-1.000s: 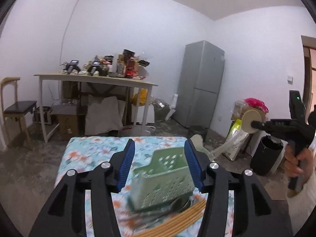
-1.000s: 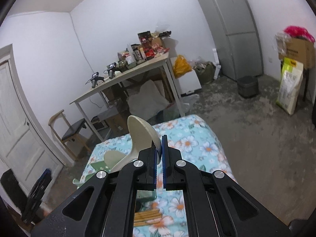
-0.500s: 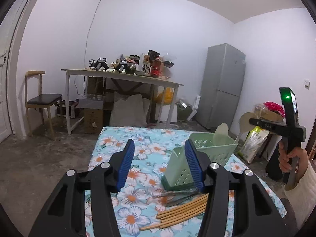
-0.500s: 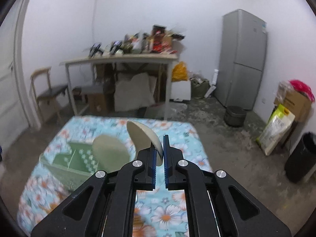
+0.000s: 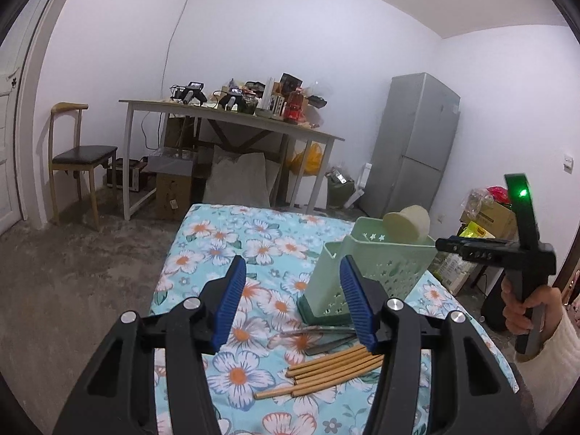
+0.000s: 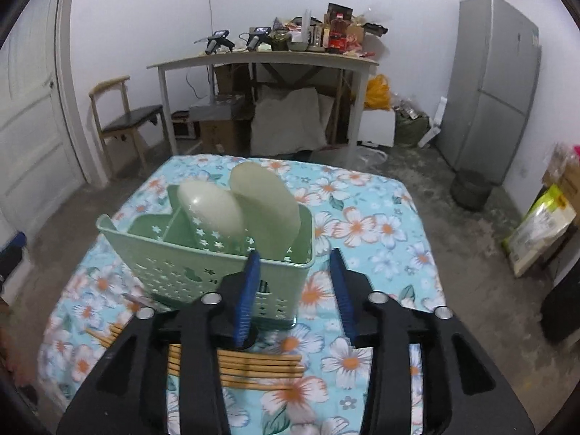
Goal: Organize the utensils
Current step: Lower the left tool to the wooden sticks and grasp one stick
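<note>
**Second Spoon Seen Standing in the Caddy**

Released from the right gripper (image 6: 295, 291), the cream spoon that had been pinched between its blue pads a second earlier was found standing in the green utensil caddy (image 6: 217, 275), and the jaws, shut then, were opening with nothing between them. Over the same second the caddy, which had filled the gap of the left gripper (image 5: 290, 304), had come to be seen beyond that gripper's right finger, on the tablecloth.

The caddy was a pale green plastic box on a darker green base, its walls pierced with small star and dot cut-outs, and it was divided inside by a partition. Two cream spoons (image 6: 214, 210) were stood bowl-up in its right-hand compartment, one leaning against the other; the second, broader bowl (image 6: 266, 210) rose behind the first. In the left wrist view only one cream bowl (image 5: 406, 223) could be seen above the rim.

The caddy was placed upright on a table covered by a turquoise floral cloth (image 6: 362, 217). A bundle of wooden chopsticks (image 5: 326, 371) was laid flat on the cloth in front of the caddy, with dark metal utensils (image 5: 319, 337) lying between bundle and base; their kind could not be told.

The left gripper's jaws were held apart and were opening slightly, with nothing clamped.
</note>
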The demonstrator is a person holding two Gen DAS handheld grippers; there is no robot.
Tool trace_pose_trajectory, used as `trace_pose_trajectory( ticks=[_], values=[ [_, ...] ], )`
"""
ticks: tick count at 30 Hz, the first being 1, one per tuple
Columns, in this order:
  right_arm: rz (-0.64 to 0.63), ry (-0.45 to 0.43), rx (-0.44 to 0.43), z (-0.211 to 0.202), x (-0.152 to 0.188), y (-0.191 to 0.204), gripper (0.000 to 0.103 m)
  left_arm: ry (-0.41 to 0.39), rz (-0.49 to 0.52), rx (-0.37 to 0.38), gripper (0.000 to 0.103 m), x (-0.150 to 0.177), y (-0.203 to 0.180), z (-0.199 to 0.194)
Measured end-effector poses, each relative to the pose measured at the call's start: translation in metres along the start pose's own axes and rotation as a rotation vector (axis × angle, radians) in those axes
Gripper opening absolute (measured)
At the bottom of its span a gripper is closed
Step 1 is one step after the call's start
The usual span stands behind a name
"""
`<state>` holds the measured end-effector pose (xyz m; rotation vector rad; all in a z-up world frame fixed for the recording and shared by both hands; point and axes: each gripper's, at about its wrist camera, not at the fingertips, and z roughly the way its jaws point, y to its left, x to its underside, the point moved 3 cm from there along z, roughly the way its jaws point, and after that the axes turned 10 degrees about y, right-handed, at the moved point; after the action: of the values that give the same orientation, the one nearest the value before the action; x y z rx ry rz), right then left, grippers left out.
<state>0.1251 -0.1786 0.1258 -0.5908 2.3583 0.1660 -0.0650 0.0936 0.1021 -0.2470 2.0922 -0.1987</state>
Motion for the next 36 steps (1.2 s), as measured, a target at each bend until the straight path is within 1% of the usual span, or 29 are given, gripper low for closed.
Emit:
trace_pose_trajectory(
  ticks=[4,9,13,18,21,24,26,28,29,32,33,34,35,36],
  values=[
    [0.004,-0.032,-0.003,-0.013,-0.001,-0.002,0.053,0.022,-0.006,0.008,0.055,0.003,-0.001,0.003],
    [0.046,-0.057,-0.044,-0.028,0.002,-0.012,0.056,0.066,-0.026,0.043,0.056,0.004,0.0,0.009],
    [0.113,-0.072,-0.095,-0.039,0.018,-0.027,0.058,0.134,-0.069,0.102,0.056,0.014,0.009,0.019],
    [0.216,-0.018,-0.156,-0.027,0.045,-0.043,0.058,0.247,-0.163,0.139,0.056,0.036,0.025,0.038],
    [0.274,0.04,-0.19,-0.01,0.066,-0.049,0.058,0.317,-0.245,0.19,0.055,0.054,0.035,0.049],
    [0.352,0.111,-0.256,0.013,0.088,-0.055,0.058,0.367,-0.334,0.246,0.054,0.072,0.046,0.059],
    [0.392,0.138,-0.283,0.024,0.1,-0.06,0.058,0.389,-0.386,0.284,0.052,0.081,0.053,0.066],
    [0.425,0.157,-0.294,0.033,0.109,-0.063,0.058,0.41,-0.431,0.306,0.048,0.087,0.059,0.074],
    [0.44,0.168,-0.299,0.037,0.113,-0.064,0.058,0.413,-0.448,0.316,0.045,0.089,0.061,0.077],
    [0.461,0.189,-0.305,0.048,0.119,-0.066,0.057,0.403,-0.474,0.367,0.044,0.086,0.063,0.081],
    [0.465,0.194,-0.306,0.051,0.121,-0.066,0.057,0.393,-0.519,0.431,0.044,0.086,0.065,0.085],
    [0.47,0.198,-0.306,0.053,0.122,-0.066,0.057,0.393,-0.557,0.463,0.044,0.086,0.068,0.087],
    [0.476,0.201,-0.31,0.055,0.123,-0.065,0.057,0.412,-0.599,0.474,0.043,0.087,0.072,0.093],
    [0.482,0.203,-0.318,0.058,0.125,-0.065,0.057,0.42,-0.611,0.471,0.039,0.087,0.074,0.095]
  ],
)
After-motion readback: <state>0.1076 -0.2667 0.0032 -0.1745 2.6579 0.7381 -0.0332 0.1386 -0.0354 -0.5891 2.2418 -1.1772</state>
